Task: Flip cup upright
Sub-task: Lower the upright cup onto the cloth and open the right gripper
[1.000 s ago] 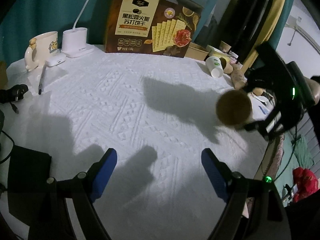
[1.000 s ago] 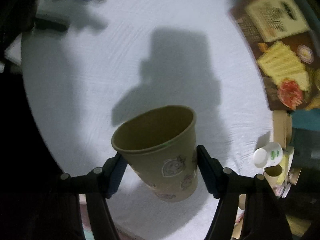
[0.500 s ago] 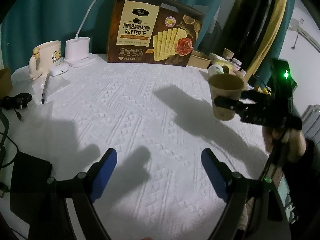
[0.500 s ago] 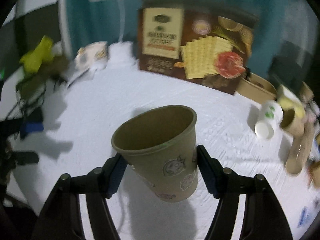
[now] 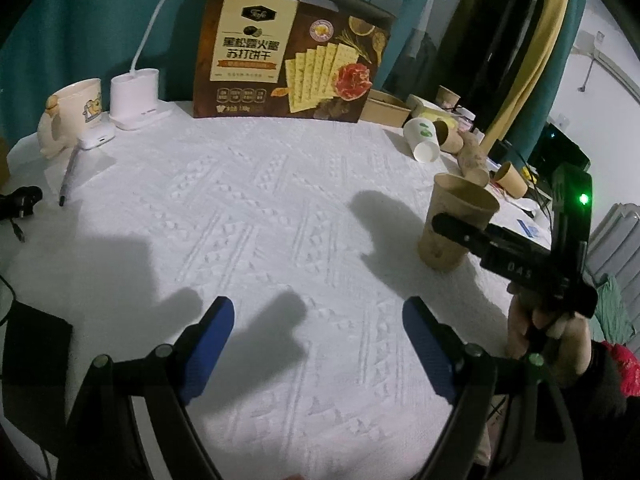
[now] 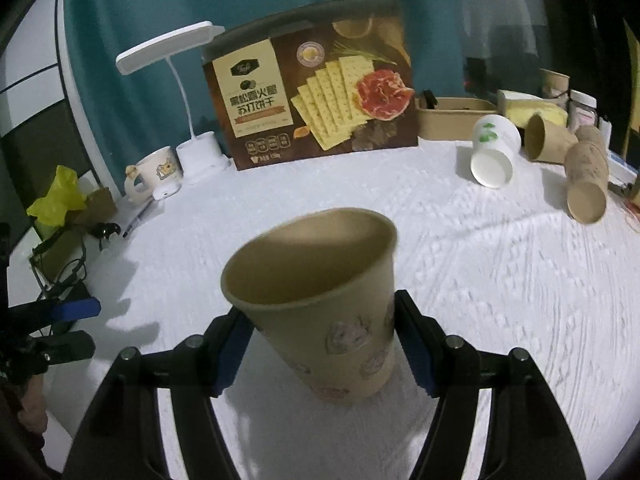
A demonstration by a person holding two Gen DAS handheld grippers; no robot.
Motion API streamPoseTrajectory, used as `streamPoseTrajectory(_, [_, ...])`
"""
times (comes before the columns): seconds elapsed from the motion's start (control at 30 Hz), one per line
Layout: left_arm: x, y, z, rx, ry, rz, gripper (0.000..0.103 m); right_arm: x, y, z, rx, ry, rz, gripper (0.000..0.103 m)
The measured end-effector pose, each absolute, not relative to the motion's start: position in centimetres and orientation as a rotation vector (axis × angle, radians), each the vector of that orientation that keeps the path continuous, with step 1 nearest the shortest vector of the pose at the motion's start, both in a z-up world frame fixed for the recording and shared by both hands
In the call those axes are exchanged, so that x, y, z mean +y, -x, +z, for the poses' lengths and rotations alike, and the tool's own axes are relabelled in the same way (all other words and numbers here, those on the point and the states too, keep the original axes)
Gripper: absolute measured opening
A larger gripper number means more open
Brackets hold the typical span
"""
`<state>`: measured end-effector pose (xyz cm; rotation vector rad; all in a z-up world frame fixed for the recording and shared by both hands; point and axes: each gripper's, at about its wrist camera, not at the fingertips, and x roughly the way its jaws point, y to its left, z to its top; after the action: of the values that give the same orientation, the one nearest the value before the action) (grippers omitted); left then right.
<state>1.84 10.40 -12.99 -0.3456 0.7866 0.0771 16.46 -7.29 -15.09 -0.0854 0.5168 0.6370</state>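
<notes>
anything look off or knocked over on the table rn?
Yes: at the far right edge a white cup and several brown cups lie on their sides. The brown cup in the right gripper is mouth-up, slightly tilted. No spills visible.

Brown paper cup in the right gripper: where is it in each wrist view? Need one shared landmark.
Left wrist: brown paper cup at right of frame, mouth up, in the right gripper.
Right wrist: bottom centre, between the fingers.
Shared landmark: cracker box at the table's back.
</notes>
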Motion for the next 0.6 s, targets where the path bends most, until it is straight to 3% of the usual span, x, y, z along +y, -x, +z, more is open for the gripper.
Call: streamPoseTrajectory(0.6, [8.1, -2.4, -12.6, 0.8, 0.317, 0.03, 0.086, -7.7, -14.5, -16.4, 0.55, 0.129, 0.664, 0.066])
